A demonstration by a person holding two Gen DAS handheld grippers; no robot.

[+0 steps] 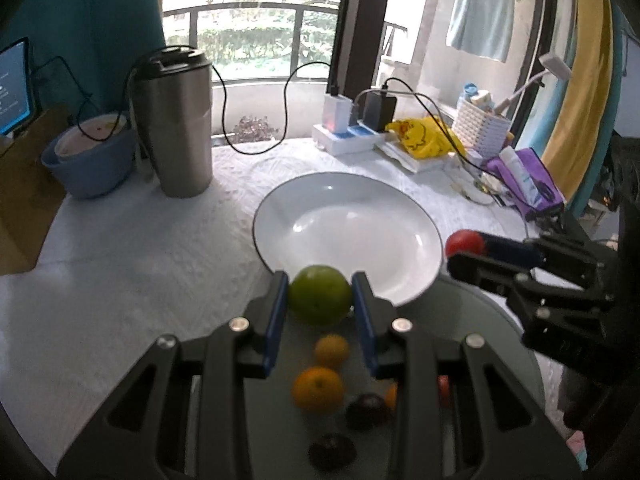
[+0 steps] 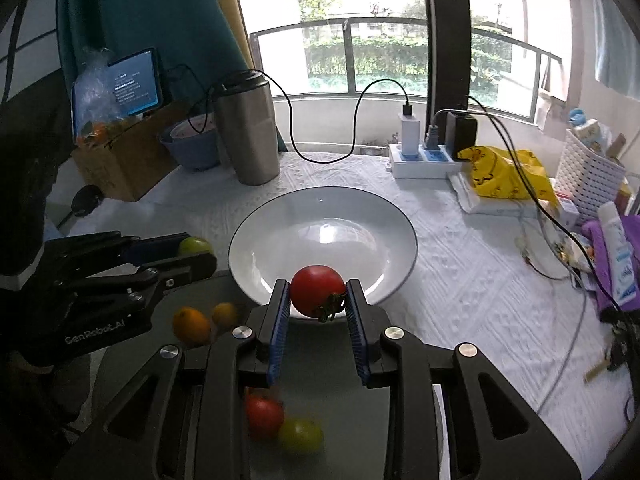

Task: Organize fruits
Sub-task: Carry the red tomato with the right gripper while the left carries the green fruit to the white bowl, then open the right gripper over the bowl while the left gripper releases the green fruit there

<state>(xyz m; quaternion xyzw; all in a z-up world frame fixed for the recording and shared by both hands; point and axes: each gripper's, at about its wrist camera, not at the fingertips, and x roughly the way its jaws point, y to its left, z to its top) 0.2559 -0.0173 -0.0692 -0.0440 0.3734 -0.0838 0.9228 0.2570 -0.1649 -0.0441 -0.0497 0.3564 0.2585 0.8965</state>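
daylight from window [image 2: 360,52] behind, blown out | near fruit blurred | fisheye bending, dark corners

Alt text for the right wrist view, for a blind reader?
The right hand-held gripper grips a red tomato over the near rim of an empty white plate. At left, the left hand-held gripper holds a green fruit.

A: Where's the plate [image 2: 400,236]?
B: Mid-frame in the right wrist view, on the cloth [image 2: 460,300]. The tumbler [image 2: 250,128] stands behind it, upper left, with a bowl [image 2: 192,152] and a box [image 2: 124,168] further left.
A: And the right side?
B: A power strip [image 2: 420,166] sits upper right of the plate, a bag [image 2: 508,176] beside it and a basket [image 2: 592,172] at the frame's right edge.
A: The fruit?
B: Low in the frame, on a tray [image 2: 320,360] just before the plate.
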